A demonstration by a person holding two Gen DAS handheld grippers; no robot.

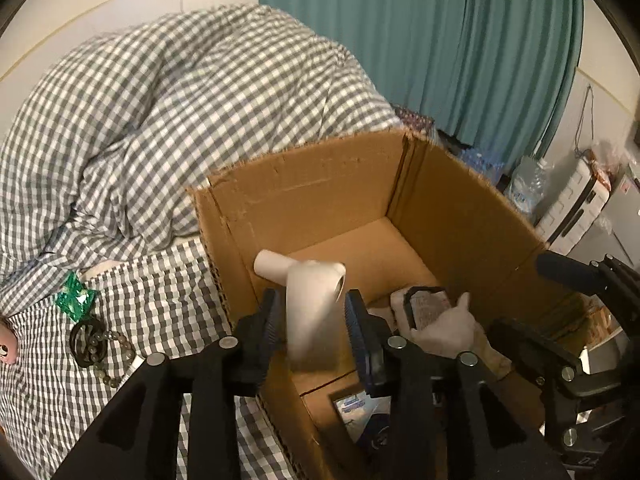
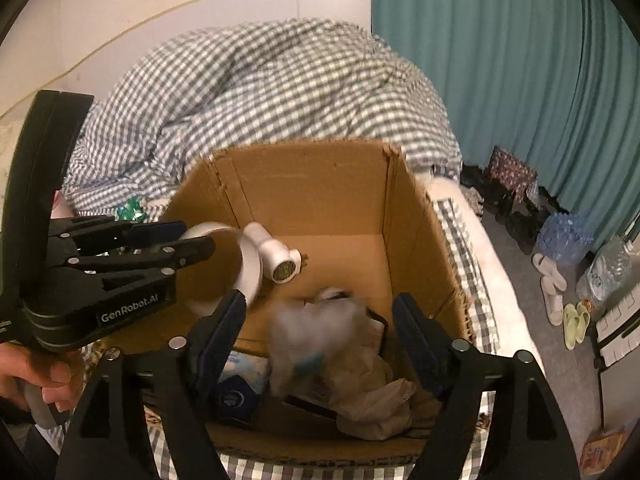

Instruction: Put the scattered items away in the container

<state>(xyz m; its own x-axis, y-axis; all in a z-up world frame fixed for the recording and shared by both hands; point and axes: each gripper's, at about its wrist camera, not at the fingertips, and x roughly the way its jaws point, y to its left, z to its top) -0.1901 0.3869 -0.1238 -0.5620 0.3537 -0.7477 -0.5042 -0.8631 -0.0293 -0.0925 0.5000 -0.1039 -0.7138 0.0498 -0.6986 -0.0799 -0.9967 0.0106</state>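
Over the cardboard box (image 1: 328, 184) on the bed, I have both tools pointing down into it. My left hand-held gripper (image 1: 314, 320) has its jaws apart, either side of a white hair dryer (image 1: 310, 304); the dryer looks blurred and I see a gap on both sides, so the pads are not pressing it. It hangs just above the box floor, near the left wall. From the right wrist view the same dryer (image 2: 256, 264) shows with its nozzle toward the camera, just off the left tool's fingertips (image 2: 192, 240).

My right hand-held gripper (image 2: 320, 320) is open wide. A blurred pale bundle (image 2: 316, 332), plastic-wrapped as far as I can tell, sits between the jaws without touching either pad, above crumpled bags (image 2: 376, 404) on the box floor. A blue-and-white packet (image 2: 240, 380) lies in the near left corner.

Outside the box, on the checked bed sheet (image 1: 168, 320): a green wrapper (image 1: 74, 300) and a bead string (image 1: 102, 348), side by side, left of the box.
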